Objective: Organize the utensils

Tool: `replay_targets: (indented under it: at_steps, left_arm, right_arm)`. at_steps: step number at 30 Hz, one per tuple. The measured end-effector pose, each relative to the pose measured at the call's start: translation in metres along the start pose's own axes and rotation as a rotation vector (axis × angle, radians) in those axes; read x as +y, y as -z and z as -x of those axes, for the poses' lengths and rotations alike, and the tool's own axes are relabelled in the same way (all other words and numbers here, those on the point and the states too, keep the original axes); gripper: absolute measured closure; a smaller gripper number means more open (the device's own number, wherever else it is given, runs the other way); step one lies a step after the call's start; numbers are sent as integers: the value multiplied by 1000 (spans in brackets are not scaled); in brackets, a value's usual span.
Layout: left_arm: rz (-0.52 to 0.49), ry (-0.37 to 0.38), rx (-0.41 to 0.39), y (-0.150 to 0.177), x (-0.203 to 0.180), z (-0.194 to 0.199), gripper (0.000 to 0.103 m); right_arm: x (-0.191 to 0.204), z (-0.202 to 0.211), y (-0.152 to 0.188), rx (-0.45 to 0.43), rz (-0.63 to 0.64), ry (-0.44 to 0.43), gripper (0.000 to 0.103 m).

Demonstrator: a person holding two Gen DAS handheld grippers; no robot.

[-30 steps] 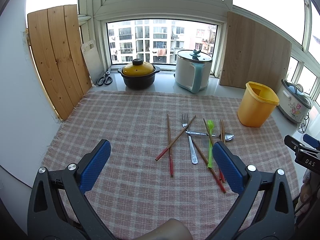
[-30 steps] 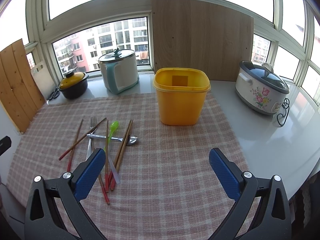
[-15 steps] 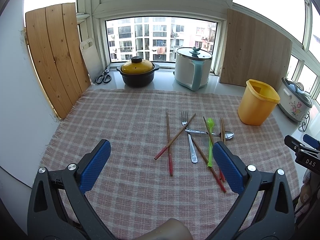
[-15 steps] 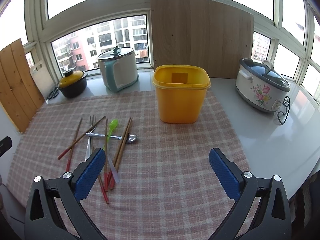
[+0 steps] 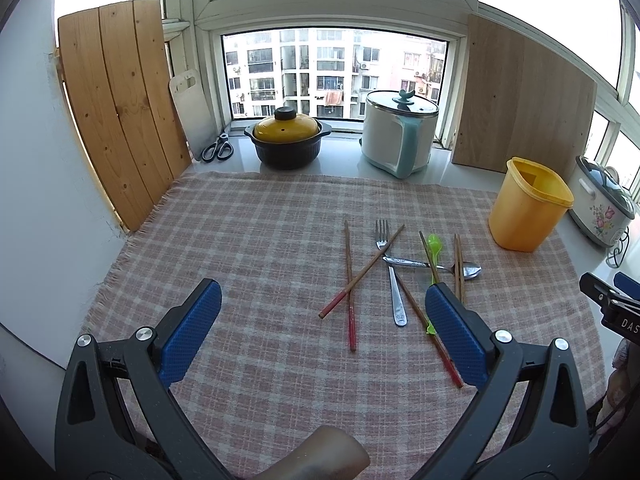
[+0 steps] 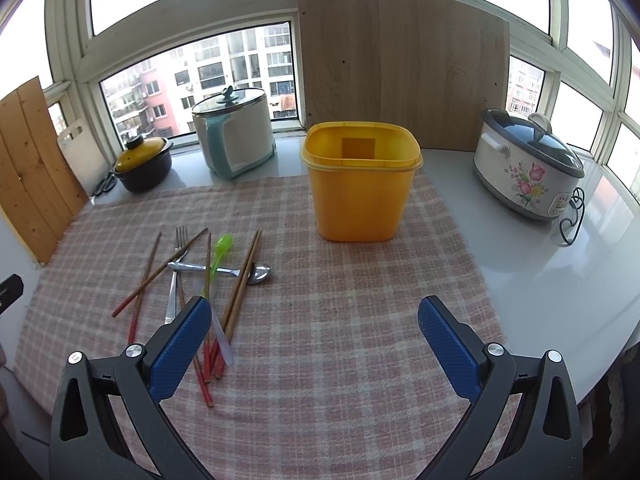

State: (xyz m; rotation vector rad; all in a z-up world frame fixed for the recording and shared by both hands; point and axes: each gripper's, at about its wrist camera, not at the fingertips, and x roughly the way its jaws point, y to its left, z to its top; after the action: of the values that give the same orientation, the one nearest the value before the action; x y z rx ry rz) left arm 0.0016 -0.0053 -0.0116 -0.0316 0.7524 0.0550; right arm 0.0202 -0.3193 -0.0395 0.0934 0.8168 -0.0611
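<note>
We are looking across the bench (image 6: 560, 280), which is carrying a pink checked cloth (image 6: 340, 340), with cookers and a pot standing along the window behind. The yellow bin (image 6: 360, 192) is standing upright and empty toward the right of the cloth, well apart from the utensil pile and, in our judgement, waiting as the place to put everything. We are holding the left gripper (image 5: 320, 320) and the right gripper (image 6: 314, 330) above the near edge of the cloth, both with jaws spread wide and gripping nothing. The utensils are lying loose and crossed: several wooden chopsticks (image 5: 362, 274) with red ends, a metal fork (image 5: 390, 272), a metal spoon (image 5: 466, 270) lying crosswise, and a small green spoon (image 5: 433, 246). No piece is in the bin, so we are judging this to be the opening step, choosing a first piece. The next move is calling for lowering one gripper onto a single uncrossed piece, perhaps an outer chopstick, and closing across its thin shaft without dragging the neighbours.
</note>
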Motion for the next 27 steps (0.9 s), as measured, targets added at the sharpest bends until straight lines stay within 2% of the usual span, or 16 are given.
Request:
replay_targets:
  at_steps: [9,14,18,22,27]
  left_arm:
    - [56,-36,21,5,7,-5,0]
    - [103,-46,60,14,9,-10,0]
    - [124,-67,82,21,10,-15,0]
    - [134,10,106,24,14,-25,0]
    - [115,41,130,16,16,-44,0]
  right_arm:
    - [-13,-6,-2,-10,34,-52,1]
    - [-23,-8,-2,-54,76,-76,1]
    - [-26,-13,-4,-53,126,-134,1]
    - [-26,-19,-7,-22,159,-202,1]
    - [-22,-26,-11,5,150,-229,1]
